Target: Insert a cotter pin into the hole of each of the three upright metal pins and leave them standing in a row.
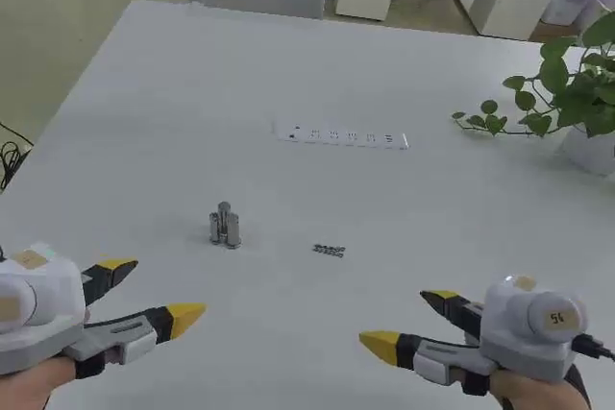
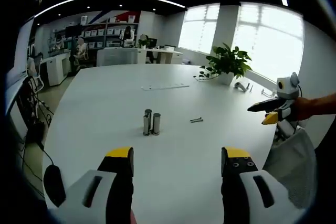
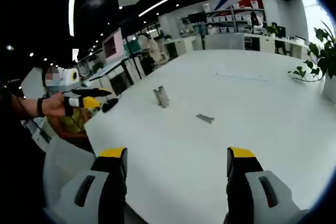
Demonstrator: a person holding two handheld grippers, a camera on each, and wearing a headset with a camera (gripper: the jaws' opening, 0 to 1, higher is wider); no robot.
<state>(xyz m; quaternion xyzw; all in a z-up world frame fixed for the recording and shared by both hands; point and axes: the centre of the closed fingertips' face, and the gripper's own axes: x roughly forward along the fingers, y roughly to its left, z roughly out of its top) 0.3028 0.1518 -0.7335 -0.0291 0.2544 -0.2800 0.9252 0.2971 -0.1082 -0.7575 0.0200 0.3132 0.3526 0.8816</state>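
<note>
Yellow-tipped left gripper (image 1: 154, 289), right gripper (image 1: 410, 318), fingers wide, grey upright metal pins (image 1: 225, 226) bunched on white bench (image 1: 288, 64), tiny cotter pins (image 1: 329, 251) nearby

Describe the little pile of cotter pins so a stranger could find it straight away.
Start at the big white table and find the power strip near its middle. Nearer the person stand the upright metal pins; the cotter pins lie just right of them. They are a small dark cluster lying flat, not standing.
</note>
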